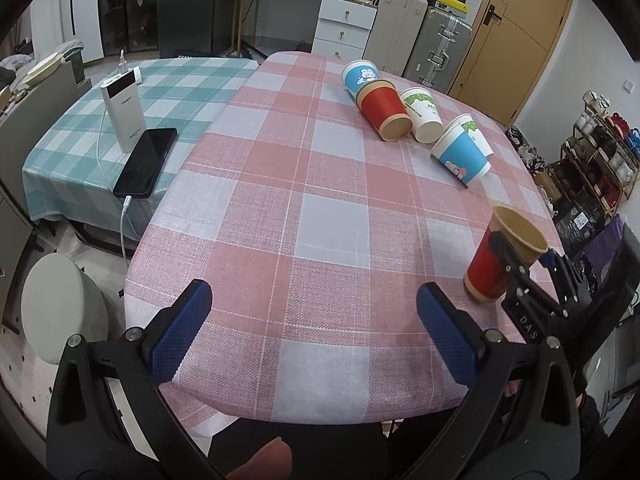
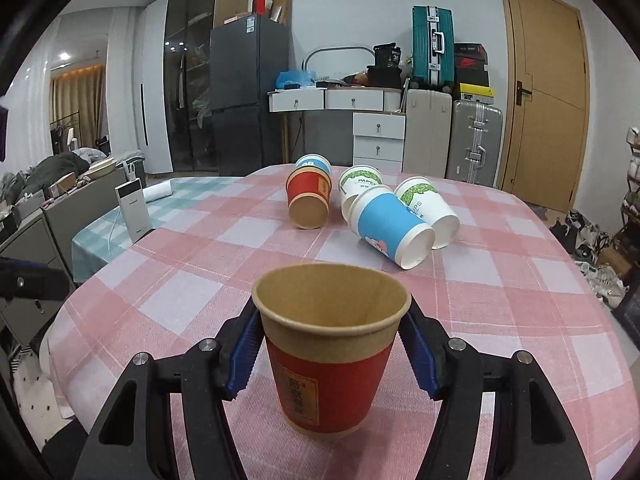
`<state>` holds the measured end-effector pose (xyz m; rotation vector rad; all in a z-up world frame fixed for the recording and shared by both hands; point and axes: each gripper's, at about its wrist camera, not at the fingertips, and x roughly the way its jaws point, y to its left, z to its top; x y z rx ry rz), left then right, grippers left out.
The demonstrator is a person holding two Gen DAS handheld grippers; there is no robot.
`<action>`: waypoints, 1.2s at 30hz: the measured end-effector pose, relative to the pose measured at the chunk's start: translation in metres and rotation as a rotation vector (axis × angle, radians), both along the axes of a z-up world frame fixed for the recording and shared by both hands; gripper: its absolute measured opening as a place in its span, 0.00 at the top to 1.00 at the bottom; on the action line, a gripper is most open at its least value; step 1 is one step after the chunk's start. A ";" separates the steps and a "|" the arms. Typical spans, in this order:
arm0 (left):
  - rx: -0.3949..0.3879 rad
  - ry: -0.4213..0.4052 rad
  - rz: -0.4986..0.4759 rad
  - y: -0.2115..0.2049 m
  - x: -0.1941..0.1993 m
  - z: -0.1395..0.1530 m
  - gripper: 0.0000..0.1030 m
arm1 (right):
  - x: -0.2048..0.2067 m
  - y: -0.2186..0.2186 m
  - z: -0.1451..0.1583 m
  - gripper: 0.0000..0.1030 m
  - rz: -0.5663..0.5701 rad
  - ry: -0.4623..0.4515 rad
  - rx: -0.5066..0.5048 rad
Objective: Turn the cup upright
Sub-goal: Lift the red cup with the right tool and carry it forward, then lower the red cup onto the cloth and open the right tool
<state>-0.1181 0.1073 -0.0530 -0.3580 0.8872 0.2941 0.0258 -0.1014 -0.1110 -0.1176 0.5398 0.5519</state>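
Note:
A red paper cup with a brown rim stands upright, mouth up, on the pink checked tablecloth. My right gripper is shut on it just below the rim, one blue pad on each side. The cup also shows in the left wrist view at the table's right edge, slightly tilted, with the right gripper on it. My left gripper is open and empty over the near edge of the table.
Several paper cups lie on their sides at the far end: a red one, a blue one, white-green ones. A power bank and phone lie on the green checked table to the left.

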 end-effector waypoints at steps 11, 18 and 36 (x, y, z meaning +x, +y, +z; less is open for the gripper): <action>-0.005 -0.013 -0.023 -0.014 -0.003 0.015 0.01 | -0.009 -0.011 -0.011 0.12 0.085 0.187 0.003; -0.003 -0.016 -0.026 -0.019 -0.002 0.025 0.01 | -0.013 -0.031 -0.005 0.00 0.053 0.318 -0.002; 0.084 -0.138 -0.204 -0.090 0.029 0.054 0.01 | -0.041 -0.072 0.094 0.00 -0.064 0.139 -0.021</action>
